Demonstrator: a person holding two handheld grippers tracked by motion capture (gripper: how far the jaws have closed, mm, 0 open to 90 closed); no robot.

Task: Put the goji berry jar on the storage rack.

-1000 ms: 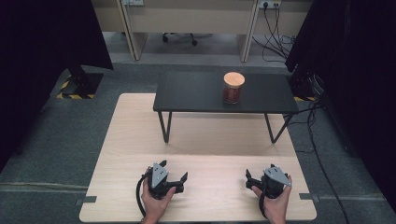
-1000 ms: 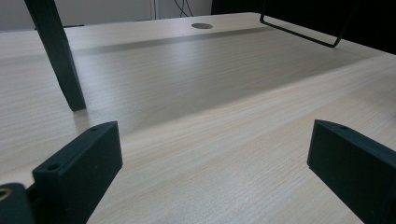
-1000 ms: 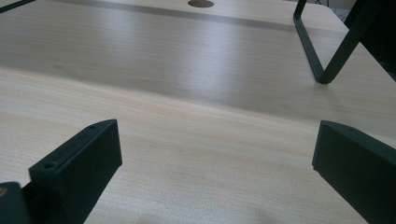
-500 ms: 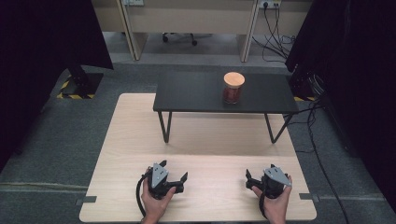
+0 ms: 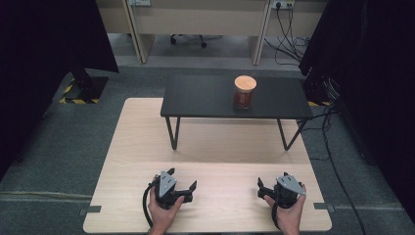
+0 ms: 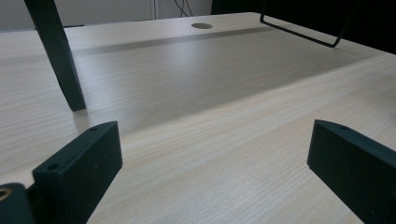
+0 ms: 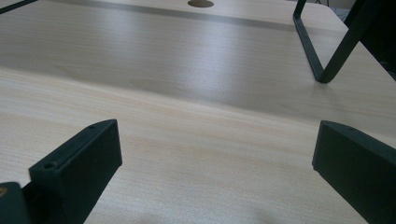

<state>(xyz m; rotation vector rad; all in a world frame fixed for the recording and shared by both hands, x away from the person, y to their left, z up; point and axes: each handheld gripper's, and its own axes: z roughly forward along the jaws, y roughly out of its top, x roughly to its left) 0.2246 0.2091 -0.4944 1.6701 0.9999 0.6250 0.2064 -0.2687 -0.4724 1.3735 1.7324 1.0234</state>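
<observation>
Resting low on the wooden table (image 5: 210, 142) near its front edge, the left gripper (image 5: 177, 187) and right gripper (image 5: 274, 190) both have their jaws spread wide with nothing between them. They sit well apart from each other. The jar (image 5: 244, 91), with a tan lid, stands upright on the black shelf (image 5: 205, 98) far ahead, nearer the right side.

high view: above, facing forward-down | gripper views: low, close over wooden table (image 5: 220, 147); all share it

A lidded jar (image 5: 244, 91) stands upright on the dark shelf (image 5: 205, 95).
</observation>
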